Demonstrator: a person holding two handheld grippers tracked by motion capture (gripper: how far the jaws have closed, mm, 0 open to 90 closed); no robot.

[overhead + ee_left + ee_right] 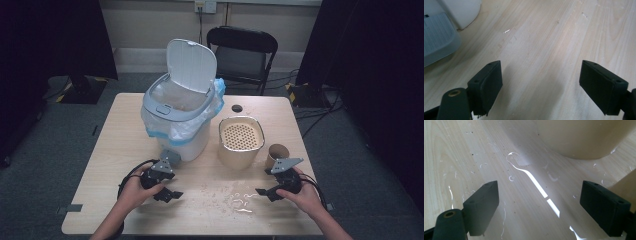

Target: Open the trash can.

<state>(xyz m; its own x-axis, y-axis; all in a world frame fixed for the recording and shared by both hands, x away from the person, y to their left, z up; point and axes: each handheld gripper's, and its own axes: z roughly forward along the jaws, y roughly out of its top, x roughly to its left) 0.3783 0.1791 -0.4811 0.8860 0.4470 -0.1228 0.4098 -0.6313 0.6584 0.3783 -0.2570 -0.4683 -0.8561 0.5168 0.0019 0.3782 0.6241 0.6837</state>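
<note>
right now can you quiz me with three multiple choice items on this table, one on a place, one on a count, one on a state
1. Where does the beige strainer pot stand relative to the white bin?
A. to its right
B. to its left
C. inside it

2. How many chairs stand behind the table?
A. three
B. one
C. two

3. How is the bin's lid?
A. shut flat
C. lying on the floor
B. raised open

Answers:
1. A, in the high view the pot sits just right of the bin.
2. B, a single black folding chair stands at the far edge.
3. B, the lid tilts up and the bag-lined inside shows.
</note>
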